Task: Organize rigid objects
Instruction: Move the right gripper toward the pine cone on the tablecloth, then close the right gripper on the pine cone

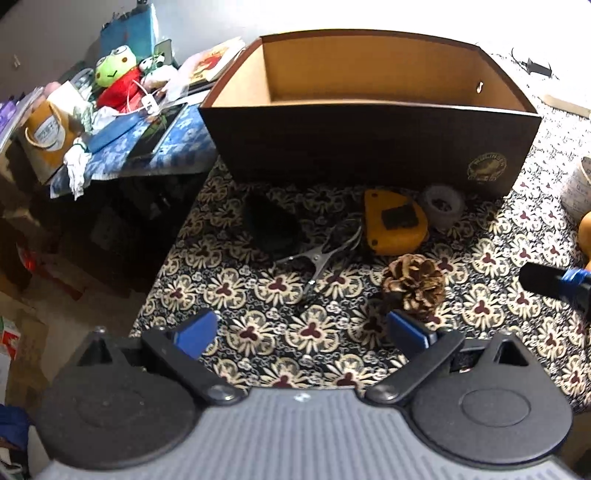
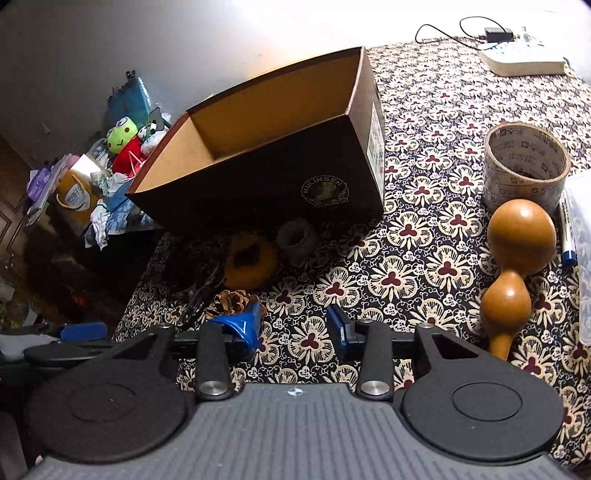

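Observation:
An open dark cardboard box [image 1: 369, 144] [image 2: 258, 184] stands on the flower-patterned cloth with nothing visible inside. In front of it lie a black object [image 1: 271, 229], metal clippers [image 1: 325, 251], an orange tape measure [image 1: 393, 227] [image 2: 251, 264], a small grey ring [image 1: 443, 205] [image 2: 297, 240] and a pine cone [image 1: 413, 282] [image 2: 232, 301]. My left gripper [image 1: 301, 332] hovers open just short of the pine cone. My right gripper [image 2: 295, 328] is open over bare cloth, with a wooden gourd [image 2: 513, 269] to its right and the pine cone at its left fingertip.
A tape roll [image 2: 526, 166], a blue pen [image 2: 567, 236] and a clear plastic container [image 2: 583, 258] sit at the right. A book [image 2: 524, 61] and a charger [image 2: 498, 35] lie at the far end. A cluttered side table with a frog plush [image 1: 110, 72] stands left, past the table edge.

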A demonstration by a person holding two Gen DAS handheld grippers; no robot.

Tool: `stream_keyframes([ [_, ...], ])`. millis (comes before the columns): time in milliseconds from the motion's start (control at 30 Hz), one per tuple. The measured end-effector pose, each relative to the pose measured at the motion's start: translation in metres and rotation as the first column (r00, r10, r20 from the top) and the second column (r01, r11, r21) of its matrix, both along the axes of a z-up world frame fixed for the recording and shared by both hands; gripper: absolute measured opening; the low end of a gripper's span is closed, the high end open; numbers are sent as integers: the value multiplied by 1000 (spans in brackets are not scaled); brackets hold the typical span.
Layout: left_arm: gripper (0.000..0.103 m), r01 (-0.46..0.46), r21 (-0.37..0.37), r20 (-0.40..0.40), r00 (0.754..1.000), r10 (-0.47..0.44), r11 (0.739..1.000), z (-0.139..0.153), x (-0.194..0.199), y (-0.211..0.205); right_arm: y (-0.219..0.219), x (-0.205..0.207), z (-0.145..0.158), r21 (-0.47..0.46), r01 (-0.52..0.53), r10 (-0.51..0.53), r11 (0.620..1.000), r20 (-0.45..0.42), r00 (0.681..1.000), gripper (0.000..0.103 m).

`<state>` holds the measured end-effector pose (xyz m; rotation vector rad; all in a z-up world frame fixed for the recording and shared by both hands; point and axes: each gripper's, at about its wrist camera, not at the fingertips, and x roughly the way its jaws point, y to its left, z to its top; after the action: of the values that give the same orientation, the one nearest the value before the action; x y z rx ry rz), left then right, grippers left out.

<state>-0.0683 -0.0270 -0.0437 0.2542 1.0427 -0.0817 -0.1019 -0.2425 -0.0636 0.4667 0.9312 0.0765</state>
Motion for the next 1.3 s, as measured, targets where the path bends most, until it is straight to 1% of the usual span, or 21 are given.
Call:
stream_keyframes([
  [167,99,21,-26,-34,999,-22,999,-6,11,2,5,6,1,10,12,-12,1000,-14,1000,22],
  [300,99,59,-24,-32,998,-60,998,-5,18,-2,7,12,4,14,22,-22,1000,-20,1000,22],
  [533,99,99,-26,-53,994,-100,995,-7,28,-1,11,21,3,37,30,-28,999,-47,999,23],
  [667,99,109,-29,-71,991,-111,994,-10,32,2,15,25,3,41,22,-20,999,-52,998,23],
  [967,99,122,-19,-69,990,-123,992,-13,32,9,25,31,-4,64,9,-4,998,-81,997,23],
  [1067,99,138,-53,-63,988,-141,989,-12,28,13,28,32,-6,84,2,6,996,-86,996,23],
  [1133,99,166,-104,-40,984,-171,981,-9,24,18,29,33,-8,107,1,8,994,-90,996,23],
  [1233,99,225,-201,20,974,-225,953,-2,16,27,27,33,-10,151,10,4,989,-95,996,23],
  [1300,99,275,-254,56,961,-270,927,1,10,30,24,33,-12,185,20,-2,982,-100,995,23],
])
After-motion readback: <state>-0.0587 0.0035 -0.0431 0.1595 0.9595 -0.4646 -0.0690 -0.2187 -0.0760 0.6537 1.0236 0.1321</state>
